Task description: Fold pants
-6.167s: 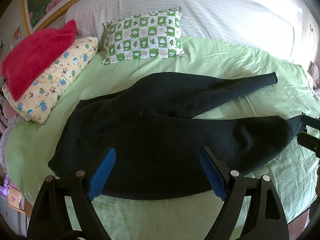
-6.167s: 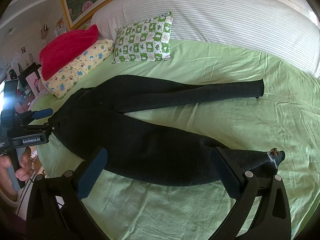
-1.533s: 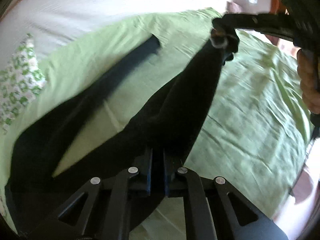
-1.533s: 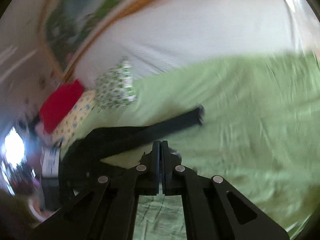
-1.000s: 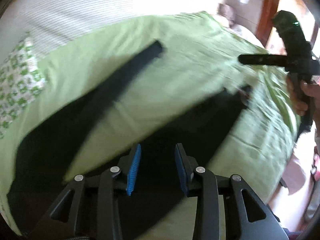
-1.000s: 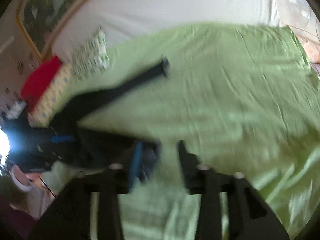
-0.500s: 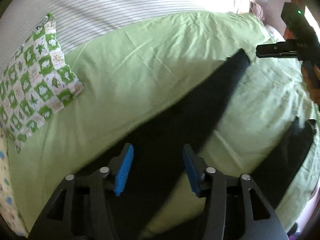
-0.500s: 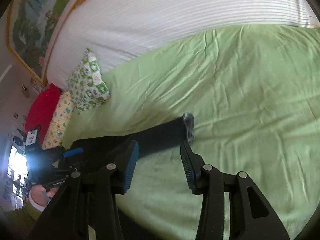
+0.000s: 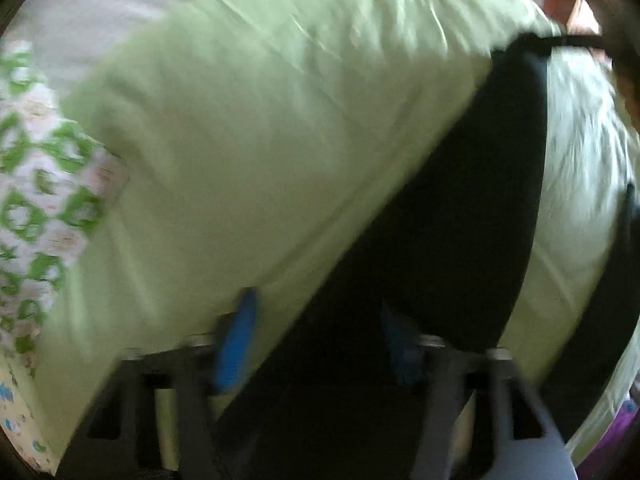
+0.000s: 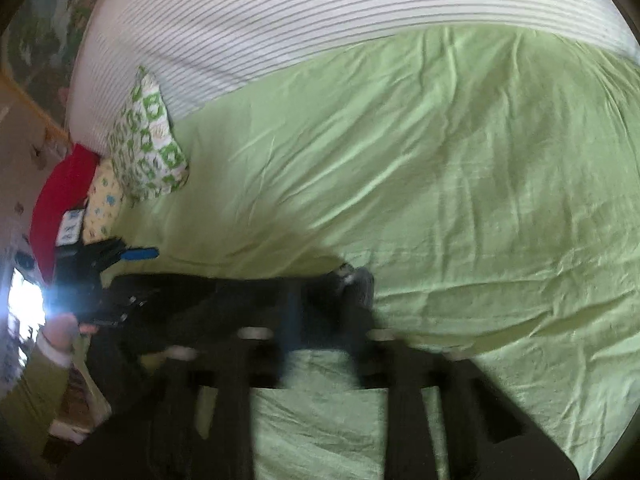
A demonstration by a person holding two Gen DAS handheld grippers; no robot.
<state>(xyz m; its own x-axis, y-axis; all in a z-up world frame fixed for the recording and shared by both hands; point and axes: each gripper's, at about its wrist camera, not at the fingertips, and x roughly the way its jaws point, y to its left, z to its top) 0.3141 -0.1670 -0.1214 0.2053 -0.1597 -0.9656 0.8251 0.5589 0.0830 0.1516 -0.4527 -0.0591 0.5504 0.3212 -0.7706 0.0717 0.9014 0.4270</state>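
from my left claw [image 9: 316,336], jaws spread with blue pads [image 9: 236,344] apart, i look along one dark leg of the pants [image 9: 460,240], which runs from between the pads toward the far right across the green bed sheet [image 9: 260,140]. the claw grips nothing (the picture is badly blurred). a green-and-white checked pillow [image 9: 44,184] lies at the left edge.

from my right claw [image 10: 324,320], also released, the pads stand on either side of the leg's cuff [image 10: 352,280]; i cannot tell whether they touch the cloth. the pants [image 10: 224,300] stretch left along the near side of the bed sheet [image 10: 440,180] toward the other claw [image 10: 136,256], held over the waist end. the checked pillow [image 10: 148,144], a yellow pillow [image 10: 102,204] and a red blanket [image 10: 60,200] sit at the far left, below the striped headboard cushion [image 10: 300,20].
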